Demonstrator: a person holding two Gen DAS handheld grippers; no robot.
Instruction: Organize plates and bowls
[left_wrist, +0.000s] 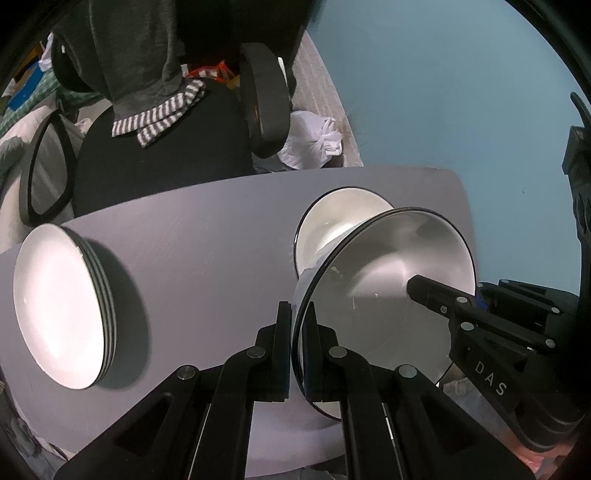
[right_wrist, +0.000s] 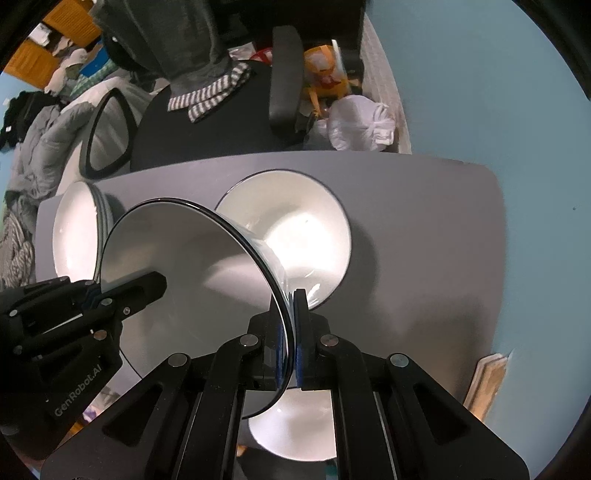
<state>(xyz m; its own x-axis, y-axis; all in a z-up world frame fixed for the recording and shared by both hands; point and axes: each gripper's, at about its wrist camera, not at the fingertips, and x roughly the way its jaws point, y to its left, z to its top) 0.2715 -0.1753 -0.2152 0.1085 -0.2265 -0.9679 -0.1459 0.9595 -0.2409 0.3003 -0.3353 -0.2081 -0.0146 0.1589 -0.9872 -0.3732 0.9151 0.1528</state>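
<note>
**Left wrist view: one bowl pinched by both tongs above the grey table**

Left wrist view shows the left gripper (left_wrist: 296, 314) closed narrow on the near rim of a white, dark-rimmed ceramic bowl (left_wrist: 388, 266), one finger outside the wall and one inside. The bowl is lifted and tilted, its opening turned toward the camera. From the right side the right gripper (left_wrist: 424, 291) reaches in, with one black finger lying against the inner wall at the opposite rim. Behind the held bowl sits a second white bowl with a dark rim (left_wrist: 332, 218), resting on the rounded grey tabletop (left_wrist: 203, 240). Well apart to the left stands a stack of white plates with dark edges (left_wrist: 59, 314), several rims showing along its side.

In the right wrist view the right gripper (right_wrist: 291, 314) is likewise squeezed narrow on the bowl's rim (right_wrist: 192, 266), blue pads pressed to either side of the thin wall. The left gripper (right_wrist: 147, 288) grips the far rim at the left. The second bowl (right_wrist: 295, 221) lies just behind the held one, and the plate stack (right_wrist: 74, 221) shows beyond the left edge of the held bowl. Another white dish (right_wrist: 291, 435) is partly visible below the fingers; whether it is a plate or a bowl I cannot tell.

Past the table stands a black office chair (left_wrist: 166, 140) draped with a grey garment with striped cuffs (left_wrist: 147, 74), beside a white tied plastic bag (left_wrist: 314, 140), against a blue wall (left_wrist: 443, 92)
</note>
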